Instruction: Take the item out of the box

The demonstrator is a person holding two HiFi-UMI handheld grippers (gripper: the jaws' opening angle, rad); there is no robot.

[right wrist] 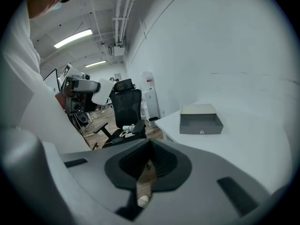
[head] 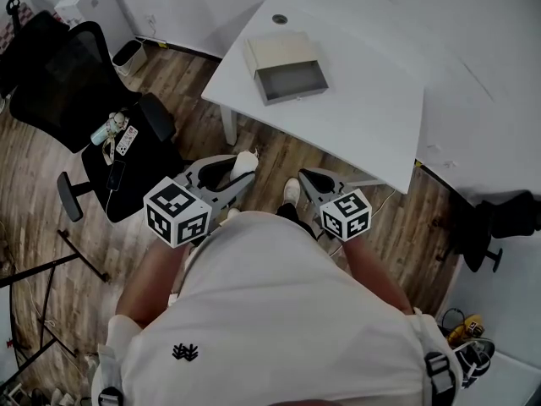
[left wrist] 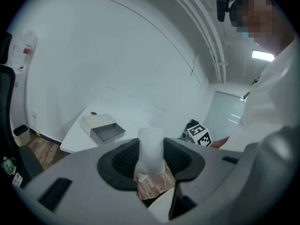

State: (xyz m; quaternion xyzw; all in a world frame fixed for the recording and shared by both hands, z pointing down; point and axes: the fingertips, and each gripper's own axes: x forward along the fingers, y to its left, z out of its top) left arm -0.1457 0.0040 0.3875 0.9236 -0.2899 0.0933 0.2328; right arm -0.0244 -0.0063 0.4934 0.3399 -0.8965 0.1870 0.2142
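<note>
**Item clear of box, in left jaws**

Left gripper (head: 240, 172) grips a white, plastic-wrapped oblong item (left wrist: 151, 150) upright between its jaws. It is held over the wood floor, well apart from the white bench (head: 363, 117), likely to show it is out. The grey drawer-style box with beige sleeve (head: 287, 68) sits open on the bench and looks empty. Right gripper (right wrist: 150, 149) has its jaws pinched together on nothing, probably idle. The wrap hides the contents, and the jaws cut off the item's lower end.

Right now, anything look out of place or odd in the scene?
Nothing spilled or damaged. The box on the table sits with its drawer pulled open and empty; the left claw grips a white wrapped item. Small clutter lies on the chair seat.
</note>
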